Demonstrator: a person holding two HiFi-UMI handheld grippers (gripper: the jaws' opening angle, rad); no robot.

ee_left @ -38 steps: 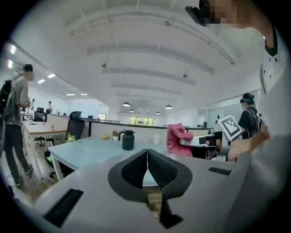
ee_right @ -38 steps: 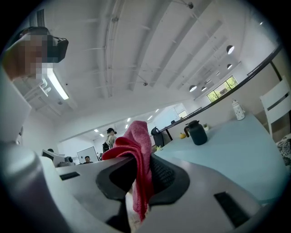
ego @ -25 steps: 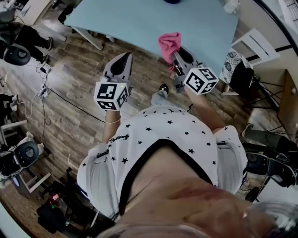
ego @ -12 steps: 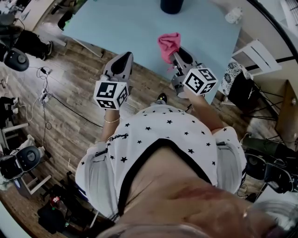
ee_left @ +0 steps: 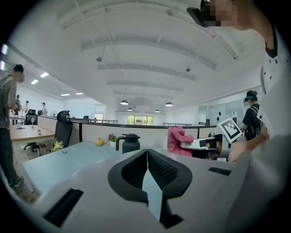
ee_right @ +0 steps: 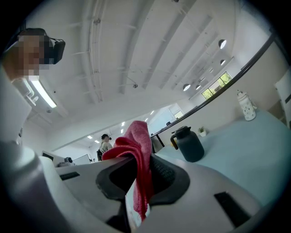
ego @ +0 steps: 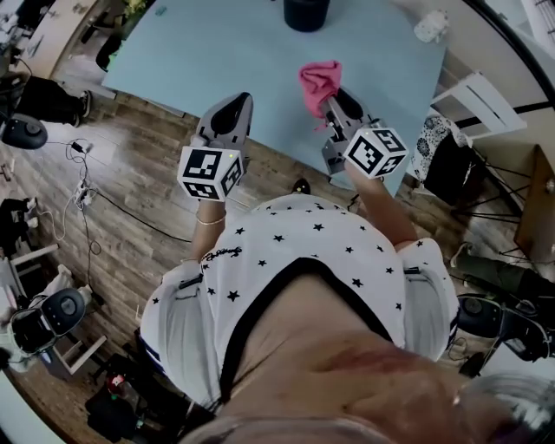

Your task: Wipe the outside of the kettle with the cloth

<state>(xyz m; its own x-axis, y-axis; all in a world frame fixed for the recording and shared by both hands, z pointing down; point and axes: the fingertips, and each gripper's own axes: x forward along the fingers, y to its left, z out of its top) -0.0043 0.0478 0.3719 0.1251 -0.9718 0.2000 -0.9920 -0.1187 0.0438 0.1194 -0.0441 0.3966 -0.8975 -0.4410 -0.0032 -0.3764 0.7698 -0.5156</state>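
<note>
A dark kettle (ego: 305, 12) stands on the pale blue table (ego: 225, 43) at the top edge of the head view; it also shows as a dark jug (ee_left: 129, 143) in the left gripper view and as the kettle (ee_right: 188, 144) in the right gripper view. My right gripper (ego: 333, 102) is shut on a pink cloth (ego: 318, 81), which sticks up between its jaws as red folds (ee_right: 136, 150). My left gripper (ego: 230, 110) is shut with nothing in it, near the table's front edge. Both grippers are held short of the kettle.
A white bottle (ego: 430, 26) stands at the table's right corner. A white chair (ego: 481, 100) is to the right of the table. Office chairs (ego: 26, 130) and cables (ego: 82, 186) lie on the wooden floor at the left. A yellow fruit (ee_left: 99, 142) and a small plant (ee_left: 111, 138) sit behind the kettle.
The view has shifted so more of the table and the kettle show at the top. Both grippers, with the cloth, have moved slightly forward over the table edge.
</note>
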